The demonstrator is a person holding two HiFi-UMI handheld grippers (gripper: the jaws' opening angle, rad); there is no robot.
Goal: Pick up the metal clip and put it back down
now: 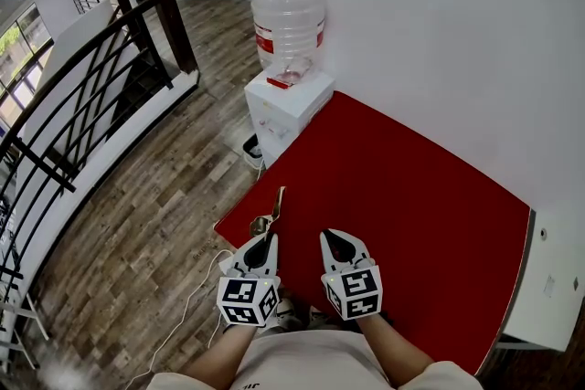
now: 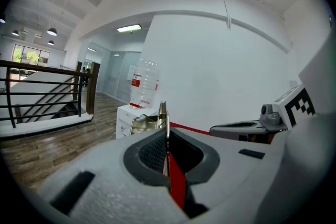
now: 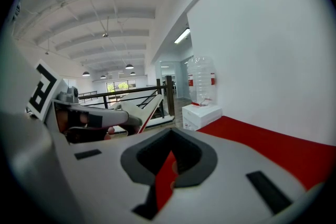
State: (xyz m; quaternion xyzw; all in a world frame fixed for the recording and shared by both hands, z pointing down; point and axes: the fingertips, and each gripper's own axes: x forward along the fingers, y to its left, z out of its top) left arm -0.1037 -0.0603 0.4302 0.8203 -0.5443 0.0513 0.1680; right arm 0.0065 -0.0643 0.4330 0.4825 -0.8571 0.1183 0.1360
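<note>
The metal clip [image 1: 272, 210] is a shiny brass-coloured clip near the left edge of the red table [image 1: 411, 196]. My left gripper [image 1: 266, 239] is shut on the clip's thin near end. In the left gripper view the clip [image 2: 161, 115] stands edge-on straight out of the closed left gripper [image 2: 167, 140]. I cannot tell whether the clip rests on the table or hangs just above it. My right gripper [image 1: 331, 237] sits right beside the left one, shut, with nothing in it. In the right gripper view only a red sliver of table shows at the right gripper [image 3: 169, 157].
A white water dispenser [image 1: 291, 100] with a clear bottle [image 1: 288, 18] stands past the table's far left corner. The white wall [image 1: 439, 32] runs along the table's far side. A black railing [image 1: 82, 96] and wood floor lie left, with a cable [image 1: 187, 306] on the floor.
</note>
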